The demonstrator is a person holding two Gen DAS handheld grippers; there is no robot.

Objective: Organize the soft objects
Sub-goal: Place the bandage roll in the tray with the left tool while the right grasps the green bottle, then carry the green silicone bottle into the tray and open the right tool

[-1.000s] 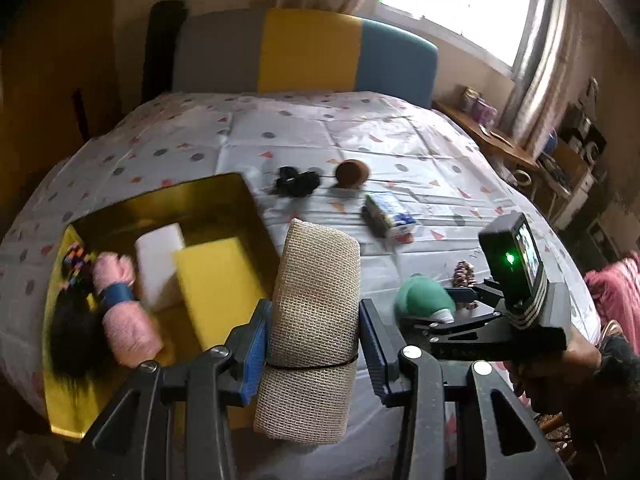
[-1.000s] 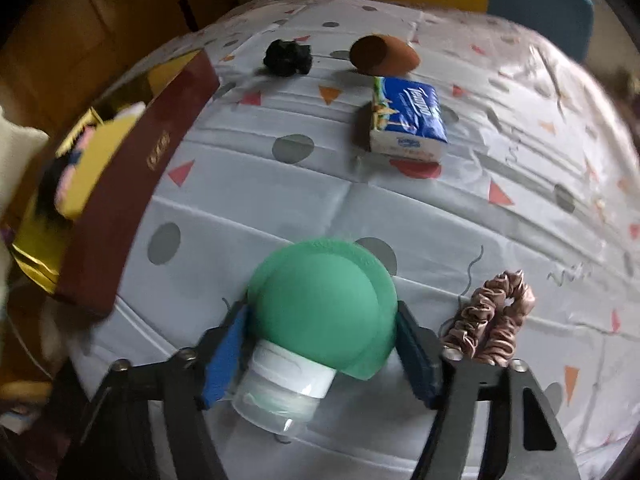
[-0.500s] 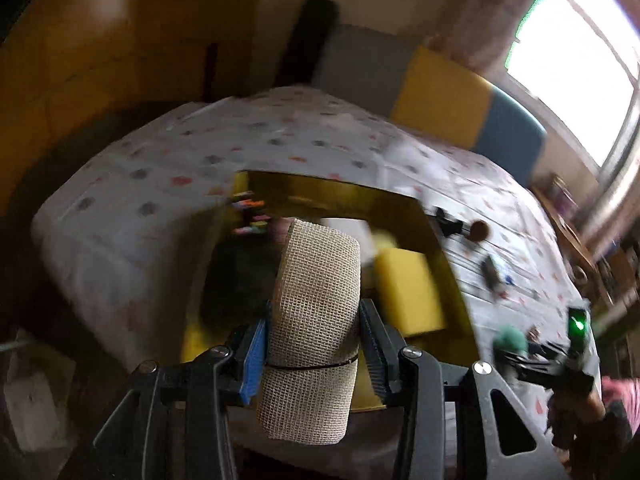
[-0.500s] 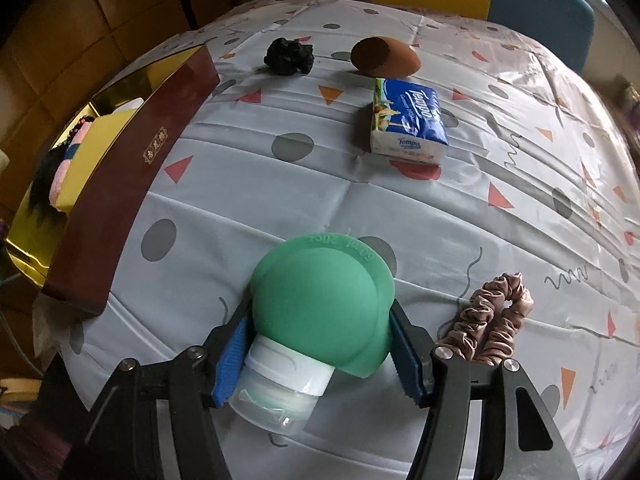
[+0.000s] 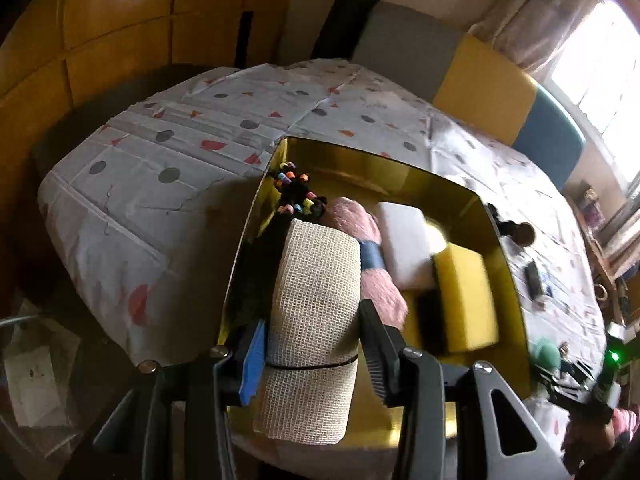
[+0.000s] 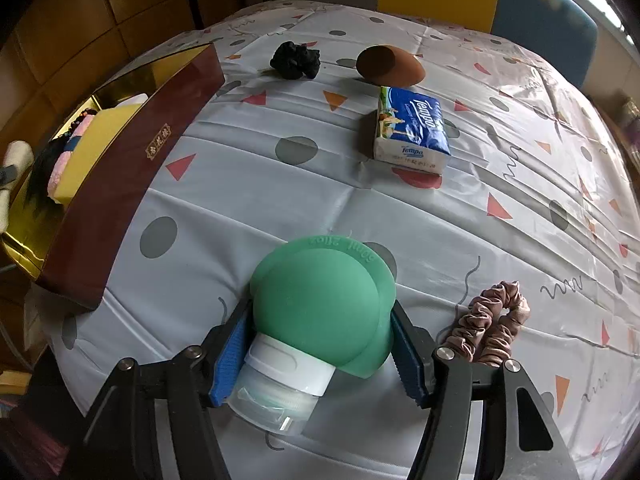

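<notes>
**Mesh roll poised over the gold box, green bottle held at the table**

Your left gripper point(image 5: 312, 344) is clamped on a beige mesh roll point(image 5: 310, 320), bound by a thin black band, and hangs tilted down over the near left corner of the gold-lined box point(image 5: 400, 162). Your right gripper point(image 6: 316, 356) has its blue pads pressed on both sides of a green squeeze bottle point(image 6: 320, 304), white cap toward you, low over the patterned tablecloth point(image 6: 280, 184); whether the bottle rests on the cloth cannot be told.

The step in hand looks like dropping the roll into the box. The next move calls for lowering it into a free spot and then letting the jaws part. Room is tight: a black hairpiece with coloured beads point(image 5: 294, 190) lies along the left wall directly beneath the roll, a pink fluffy roll with a blue band point(image 5: 370, 256) sits beside it, then a white sponge point(image 5: 404, 240) and a yellow sponge point(image 5: 466, 300). The bare gold floor at the near edge seems the likeliest landing place.

Outside the box, on the cloth, other things wait: a black scrunchie point(image 6: 296, 60), a brown egg-shaped sponge point(image 6: 390, 65), a blue tissue pack point(image 6: 410, 130) and a dusty-pink scrunchie point(image 6: 492, 324) just beside your right gripper's outer finger. The box's dark red wall point(image 6: 132, 176) stands between the bottle and the interior, so the bottle must go up and over it.
</notes>
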